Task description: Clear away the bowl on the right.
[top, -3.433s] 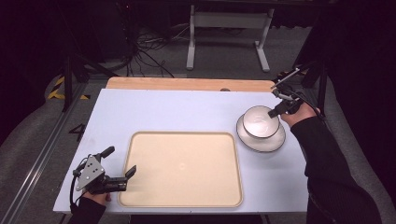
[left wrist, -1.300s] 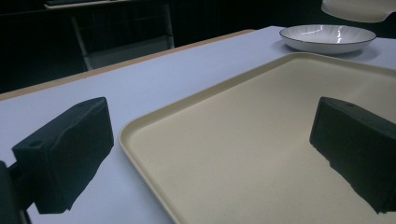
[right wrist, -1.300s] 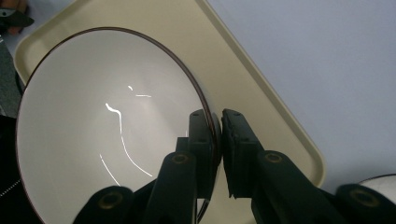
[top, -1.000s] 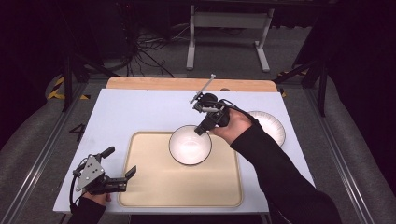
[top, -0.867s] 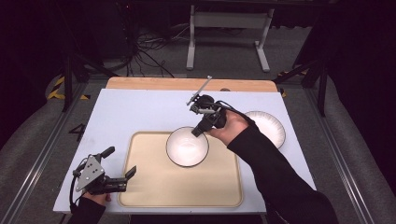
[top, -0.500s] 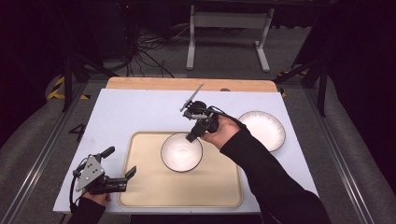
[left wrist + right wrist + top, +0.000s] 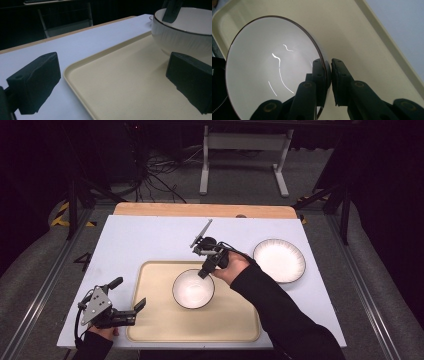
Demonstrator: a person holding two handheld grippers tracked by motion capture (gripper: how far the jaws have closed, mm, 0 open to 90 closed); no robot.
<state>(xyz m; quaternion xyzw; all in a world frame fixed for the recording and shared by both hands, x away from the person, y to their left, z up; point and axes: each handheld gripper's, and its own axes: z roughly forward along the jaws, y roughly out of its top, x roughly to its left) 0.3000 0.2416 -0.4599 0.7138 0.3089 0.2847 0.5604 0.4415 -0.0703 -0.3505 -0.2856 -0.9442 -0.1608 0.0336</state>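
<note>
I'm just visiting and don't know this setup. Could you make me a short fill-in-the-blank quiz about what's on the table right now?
1. The right gripper is pinching the rim of the white ____.
2. The bowl is over the beige ____.
3. The white plate lies on the table to the ____ of the tray.
4. The left gripper has its jaws ____.

Missing words: bowl; tray; right; open

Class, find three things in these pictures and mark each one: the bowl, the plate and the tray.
bowl (image 7: 193, 290), high view, on its white inside.
plate (image 7: 279, 260), high view, on its middle.
tray (image 7: 120, 82), left gripper view, on its bare beige floor.
</note>
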